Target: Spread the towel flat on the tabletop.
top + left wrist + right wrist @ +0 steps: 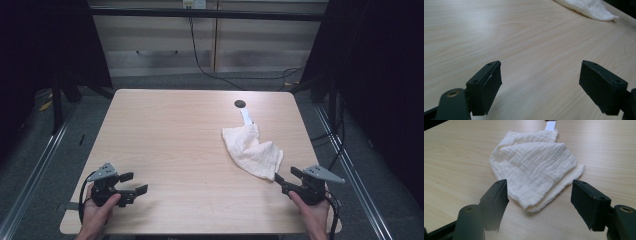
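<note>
Right claw [539,202] stands wide open with nothing between its jaws, low over the table [165,135] at its near right corner. Just ahead of its tips lies the cloth [534,170], a crumpled white piece folded roughly into a wedge. The nearest corner of that wedge points back at the claw and sits almost on the line between the two jaws, a little short of them; in the high view the right claw [286,181] and the cloth [251,149] are close but apart. The cloth's long axis runs away from the claw, from that near corner up to a small white tag [550,125] at its far end (the tag lies flat on the wood).

Left claw [131,186] is also fully open and empty, resting at the near left corner; the cloth lies well off to its far right, seen as a white edge [589,8].

So the right hand is much the nearer, and a short push straight ahead would probably put the corner between its jaws.
</note>
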A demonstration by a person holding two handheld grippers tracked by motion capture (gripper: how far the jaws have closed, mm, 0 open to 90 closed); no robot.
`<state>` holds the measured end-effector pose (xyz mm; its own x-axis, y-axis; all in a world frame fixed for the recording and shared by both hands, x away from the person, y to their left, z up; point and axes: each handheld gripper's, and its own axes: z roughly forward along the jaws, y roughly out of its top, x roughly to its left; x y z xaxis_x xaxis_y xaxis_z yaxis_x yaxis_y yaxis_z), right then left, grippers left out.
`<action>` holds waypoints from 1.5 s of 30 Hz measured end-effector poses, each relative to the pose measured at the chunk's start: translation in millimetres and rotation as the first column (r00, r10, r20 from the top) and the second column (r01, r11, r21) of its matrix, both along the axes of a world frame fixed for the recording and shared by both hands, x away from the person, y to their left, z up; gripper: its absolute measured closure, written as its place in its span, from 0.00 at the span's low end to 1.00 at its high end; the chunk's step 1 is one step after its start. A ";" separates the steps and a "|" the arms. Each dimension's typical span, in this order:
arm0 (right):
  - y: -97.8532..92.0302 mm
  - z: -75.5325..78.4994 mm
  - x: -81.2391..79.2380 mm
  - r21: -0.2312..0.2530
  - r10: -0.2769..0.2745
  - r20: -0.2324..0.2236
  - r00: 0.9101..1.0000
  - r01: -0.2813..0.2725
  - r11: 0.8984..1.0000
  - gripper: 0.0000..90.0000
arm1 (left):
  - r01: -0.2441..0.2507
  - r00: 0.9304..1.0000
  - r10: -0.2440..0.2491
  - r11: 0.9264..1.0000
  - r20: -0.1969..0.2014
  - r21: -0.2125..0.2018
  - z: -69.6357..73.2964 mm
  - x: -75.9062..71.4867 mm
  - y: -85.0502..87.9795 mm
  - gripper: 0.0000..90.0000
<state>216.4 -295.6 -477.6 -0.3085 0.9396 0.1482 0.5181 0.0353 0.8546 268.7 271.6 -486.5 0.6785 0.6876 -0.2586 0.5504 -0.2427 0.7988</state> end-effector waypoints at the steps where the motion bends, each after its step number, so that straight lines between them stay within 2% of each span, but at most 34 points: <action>1: 0.3 -0.3 1.1 0.004 0.008 -0.012 1.000 -0.008 1.000 0.32 | -0.003 1.000 0.003 1.000 -0.003 0.000 -0.2 0.1 0.2 0.20; 2: 0.6 -0.7 2.1 0.010 0.023 -0.030 0.999 -0.023 1.000 0.31 | -0.007 1.000 0.007 1.000 -0.005 0.002 -0.5 0.1 0.2 0.20; 3: 0.6 -0.7 2.1 0.010 0.023 -0.030 0.999 -0.023 1.000 0.31 | -0.007 1.000 0.007 1.000 -0.005 0.002 -0.5 0.1 0.2 0.20; 4: 2.6 -1.2 3.9 0.037 0.070 -0.063 0.996 -0.068 0.997 0.30 | -0.008 1.000 0.008 1.000 -0.007 0.007 -0.4 -0.2 0.1 0.20; 5: 2.6 -1.2 3.9 0.037 0.070 -0.063 0.996 -0.068 0.997 0.30 | -0.008 1.000 0.008 1.000 -0.007 0.007 -0.4 -0.2 0.1 0.20; 8: 7.7 2.6 4.3 0.025 0.096 -0.066 0.993 -0.095 0.995 0.33 | -0.009 1.000 0.009 1.000 -0.006 0.011 -0.6 -1.2 -0.2 0.20; 9: 11.1 7.3 7.4 0.013 0.132 -0.066 0.989 -0.132 0.991 0.36 | -0.013 1.000 0.013 1.000 -0.008 0.016 -1.4 -0.8 -0.2 0.20; 11: 14.8 10.8 12.0 -0.004 0.153 -0.067 0.986 -0.154 0.988 0.37 | 0.002 1.000 -0.002 1.000 -0.011 0.015 -1.8 -0.2 -0.3 0.20; 13: 18.3 12.7 17.0 -0.025 0.158 -0.066 0.985 -0.160 0.987 0.38 | 0.006 1.000 -0.006 1.000 -0.008 0.016 -2.0 -0.2 -1.4 0.20; 14: 20.7 13.8 19.8 -0.052 0.159 -0.062 0.985 -0.162 0.985 0.40 | 0.005 1.000 -0.005 1.000 -0.009 0.019 -1.9 -0.1 -1.7 0.20; 16: 22.4 14.7 22.9 -0.056 0.166 -0.061 0.984 -0.170 0.984 0.40 | 0.003 1.000 -0.003 1.000 -0.012 0.015 -2.2 0.3 -1.9 0.20; 18: 23.7 15.9 36.4 -0.026 0.187 -0.076 0.979 -0.190 0.982 0.40 | 0.002 1.000 -0.002 1.000 -0.013 0.020 -2.8 1.3 -1.4 0.20; 19: 23.7 15.9 36.4 -0.026 0.187 -0.076 0.979 -0.190 0.982 0.40 | -0.001 1.000 0.001 1.000 -0.016 0.022 -3.2 1.7 -1.4 0.20; 20: 23.1 17.4 48.3 -0.006 0.197 -0.092 0.976 -0.198 0.980 0.40 | 0.001 1.000 0.000 1.000 -0.019 0.026 -3.8 1.7 -1.2 0.20; 24: 23.2 19.8 62.7 0.009 0.204 -0.085 0.975 -0.204 0.979 0.42 | -0.001 1.000 0.001 1.000 -0.021 0.030 -3.9 0.0 -0.7 0.20; 28: 31.3 21.9 88.3 0.007 0.246 -0.114 0.963 -0.246 0.969 0.40 | -0.005 1.000 0.005 1.000 -0.019 0.027 -3.4 -2.9 2.0 0.20; 29: 31.3 21.9 88.3 0.007 0.246 -0.114 0.963 -0.246 0.969 0.40 | -0.005 1.000 0.005 1.000 -0.018 0.025 -3.4 -3.3 2.7 0.20; 30: 34.2 23.3 98.5 -0.008 0.259 -0.120 0.958 -0.261 0.965 0.35 | -0.007 1.000 0.007 1.000 -0.017 0.025 -3.2 -3.8 3.3 0.20; 33: 34.4 25.8 106.9 0.000 0.273 -0.121 0.954 -0.275 0.962 0.34 | -0.009 1.000 0.009 1.000 -0.017 0.026 -3.5 -3.2 3.0 0.20; 36: 35.0 32.4 124.2 -0.012 0.293 -0.151 0.944 -0.298 0.954 0.31 | -0.009 1.000 0.010 0.999 -0.024 0.034 -4.7 -1.0 0.9 0.20; 37: 35.0 32.4 124.2 -0.012 0.293 -0.151 0.944 -0.298 0.954 0.31 | -0.009 1.000 0.010 0.999 -0.024 0.034 -4.7 -1.0 0.9 0.20; 40: 39.4 33.3 141.2 -0.030 0.302 -0.177 0.937 -0.312 0.950 0.32 | -0.008 0.999 0.009 0.999 -0.032 0.040 -5.7 0.8 0.3 0.20; 42: 40.4 32.1 144.0 -0.036 0.307 -0.182 0.934 -0.318 0.947 0.32 | -0.007 1.000 0.008 0.999 -0.030 0.032 -5.2 1.0 0.0 0.20; 43: 43.5 27.5 151.6 -0.039 0.322 -0.209 0.923 -0.337 0.941 0.34 | -0.005 1.000 0.006 0.999 -0.028 0.033 -4.9 1.5 -0.4 0.20; 44: 44.3 25.9 154.0 -0.040 0.326 -0.223 0.919 -0.342 0.939 0.34 | -0.005 1.000 0.006 0.999 -0.028 0.033 -4.9 1.5 -0.4 0.20; 45: 44.3 25.9 154.0 -0.040 0.326 -0.223 0.919 -0.342 0.939 0.34 | -0.004 1.000 0.005 0.999 -0.027 0.034 -5.1 2.1 -0.6 0.20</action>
<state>370.4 -251.2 -451.8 -0.5761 0.7984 0.1751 0.6314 0.2987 0.7156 270.9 271.0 -491.6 0.6686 0.6993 -0.2531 0.5727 -0.2671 0.7751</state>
